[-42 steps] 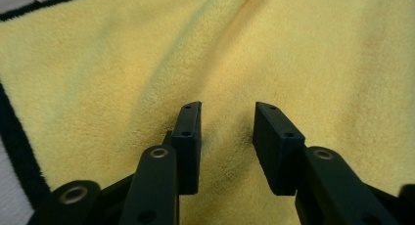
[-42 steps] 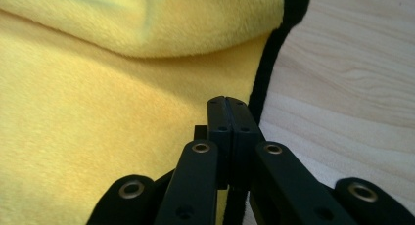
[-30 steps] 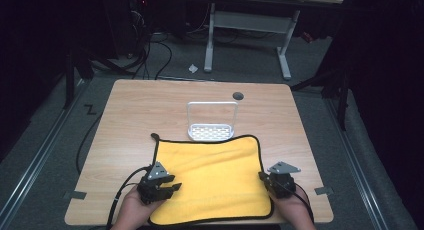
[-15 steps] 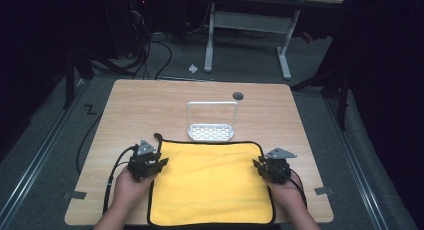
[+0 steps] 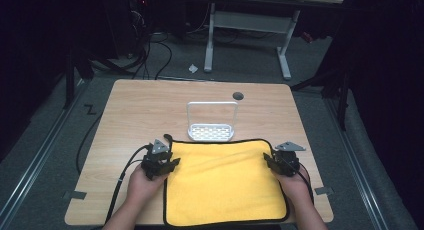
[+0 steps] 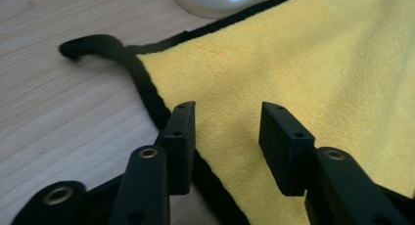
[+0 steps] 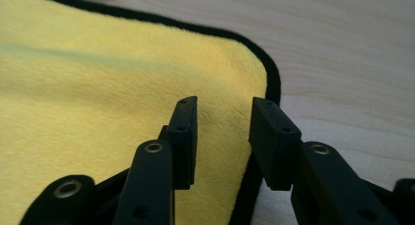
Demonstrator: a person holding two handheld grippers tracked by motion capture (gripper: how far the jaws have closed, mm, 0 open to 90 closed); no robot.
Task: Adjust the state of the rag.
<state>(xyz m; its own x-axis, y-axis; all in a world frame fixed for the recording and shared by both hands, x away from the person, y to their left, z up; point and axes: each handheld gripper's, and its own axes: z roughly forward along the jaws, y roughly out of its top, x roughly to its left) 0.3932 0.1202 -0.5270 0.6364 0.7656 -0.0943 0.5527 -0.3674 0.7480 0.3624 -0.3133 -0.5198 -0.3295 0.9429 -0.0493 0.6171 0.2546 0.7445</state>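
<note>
A yellow cloth (image 5: 225, 182) with a black hem lies flat on the near half of the wooden table (image 5: 150, 105). My left gripper (image 5: 172, 162) is at the cloth's far left corner, open, its jaws straddling the black hem (image 6: 151, 95) low over the yellow pile (image 6: 293, 54). A black hanging loop (image 6: 85, 44) curls out from that corner. My right gripper (image 5: 266, 159) is at the far right corner, open, jaws apart just above the cloth (image 7: 98, 88) near its rounded black edge (image 7: 271, 73). Neither holds anything.
A white perforated rack (image 5: 211, 122) with an upright wire handle stands just beyond the cloth's far edge; its base (image 6: 220, 0) shows in the left gripper view. A dark round hole (image 5: 238, 95) sits in the tabletop farther back. Cables trail off the table's left side.
Both grippers have moved away from me, from the cloth's near part to its two far corners. The cloth now lies spread flatter and reaches closer to the near edge.
</note>
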